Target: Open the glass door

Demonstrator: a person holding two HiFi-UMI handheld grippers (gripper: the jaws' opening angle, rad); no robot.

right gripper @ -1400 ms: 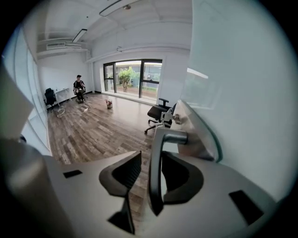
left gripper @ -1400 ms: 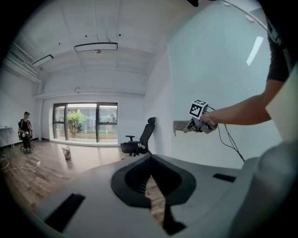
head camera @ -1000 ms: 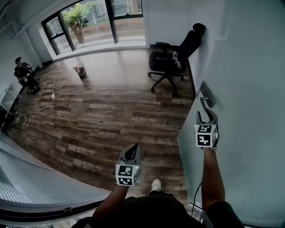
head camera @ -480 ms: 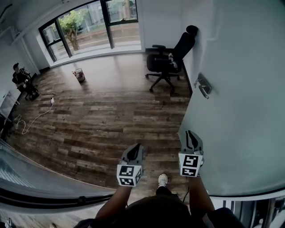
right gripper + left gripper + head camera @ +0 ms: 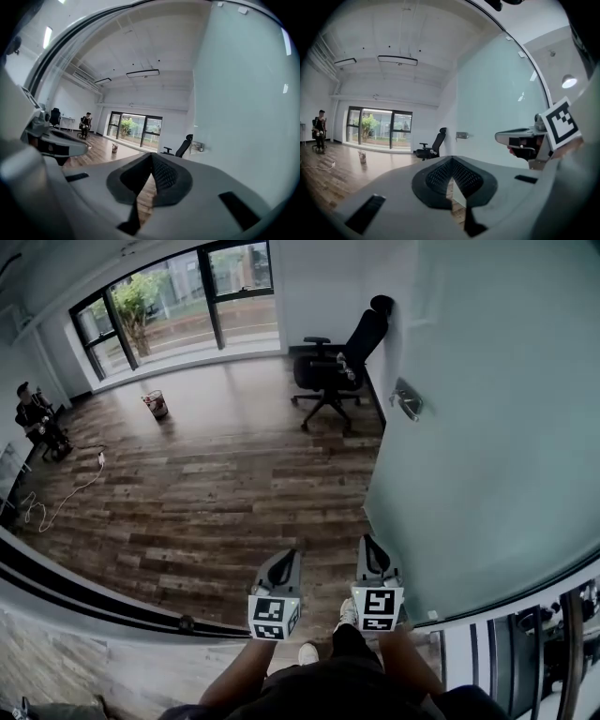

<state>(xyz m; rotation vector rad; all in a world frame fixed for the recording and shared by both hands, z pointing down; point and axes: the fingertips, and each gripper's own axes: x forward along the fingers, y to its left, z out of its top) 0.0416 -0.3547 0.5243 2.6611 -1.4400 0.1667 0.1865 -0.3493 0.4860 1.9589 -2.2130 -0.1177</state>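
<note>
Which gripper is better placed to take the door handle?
Right. The right gripper is nearer the glass door and its handle; its jaws have just closed, empty. The left gripper is farther off.

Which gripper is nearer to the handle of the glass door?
Right. The right gripper is beside the glass door, well short of the handle; the left gripper is farther left.

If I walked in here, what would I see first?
Probably the huge pale glass door standing open on the right, with its metal handle. Beyond it stands a black office chair, and a big window at the far end shows a green tree. At the bottom, the left gripper and right gripper hang side by side, both shut and empty.
</note>
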